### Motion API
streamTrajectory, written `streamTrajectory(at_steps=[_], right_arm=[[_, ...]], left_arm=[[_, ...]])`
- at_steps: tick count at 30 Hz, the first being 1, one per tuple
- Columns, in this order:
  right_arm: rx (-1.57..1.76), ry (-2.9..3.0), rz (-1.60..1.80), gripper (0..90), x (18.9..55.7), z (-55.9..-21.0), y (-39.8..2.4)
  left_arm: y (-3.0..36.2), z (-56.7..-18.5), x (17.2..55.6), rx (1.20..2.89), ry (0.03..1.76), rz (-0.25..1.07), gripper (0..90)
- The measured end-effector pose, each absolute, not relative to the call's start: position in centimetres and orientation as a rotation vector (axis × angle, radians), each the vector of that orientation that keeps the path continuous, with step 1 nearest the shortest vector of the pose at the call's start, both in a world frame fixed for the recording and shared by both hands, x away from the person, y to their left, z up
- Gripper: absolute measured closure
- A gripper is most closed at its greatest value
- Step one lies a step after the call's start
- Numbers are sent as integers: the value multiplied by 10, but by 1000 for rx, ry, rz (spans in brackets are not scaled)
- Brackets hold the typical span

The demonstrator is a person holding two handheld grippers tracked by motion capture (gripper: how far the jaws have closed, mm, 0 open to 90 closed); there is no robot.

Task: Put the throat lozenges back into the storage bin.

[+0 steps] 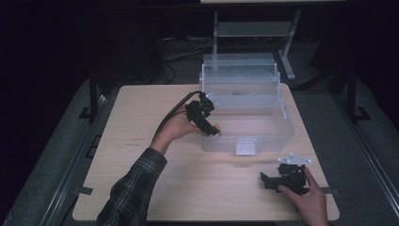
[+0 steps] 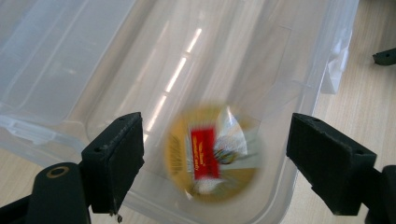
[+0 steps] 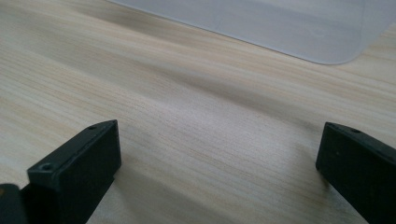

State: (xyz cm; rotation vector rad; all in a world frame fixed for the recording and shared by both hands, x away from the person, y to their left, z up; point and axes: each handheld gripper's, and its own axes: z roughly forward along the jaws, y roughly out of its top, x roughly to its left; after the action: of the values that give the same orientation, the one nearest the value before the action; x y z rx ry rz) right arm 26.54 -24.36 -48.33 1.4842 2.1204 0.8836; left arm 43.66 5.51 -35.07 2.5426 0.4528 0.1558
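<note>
Over the near-left corner of the clear plastic storage bin (image 1: 263,134), the left gripper (image 1: 212,128) is hovering with its fingers (image 2: 114,161) spread wide and released. Between and below them, a round yellow container with a red label (image 2: 212,154) is showing blurred inside the bin, touching neither finger; whether it is falling or already lying on the bin's floor cannot be told. The step in hand appears to be dropping this container into the bin. Near the right edge of the worktop (image 1: 141,155), the right gripper (image 1: 270,181) is resting low over bare wood, its fingers (image 3: 77,170) also parted and holding nothing. Next, the left hand (image 1: 176,129) will probably need to lift clear of the bin's rim without knocking the wall.
</note>
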Motion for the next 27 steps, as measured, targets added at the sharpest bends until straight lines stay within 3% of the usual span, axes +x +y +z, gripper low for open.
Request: streamTrajectory(at_steps=[27], right_arm=[[1481,2122,888,0,265,-483,-244]], left_arm=[[86,-335,420,2498,451,194,187]])
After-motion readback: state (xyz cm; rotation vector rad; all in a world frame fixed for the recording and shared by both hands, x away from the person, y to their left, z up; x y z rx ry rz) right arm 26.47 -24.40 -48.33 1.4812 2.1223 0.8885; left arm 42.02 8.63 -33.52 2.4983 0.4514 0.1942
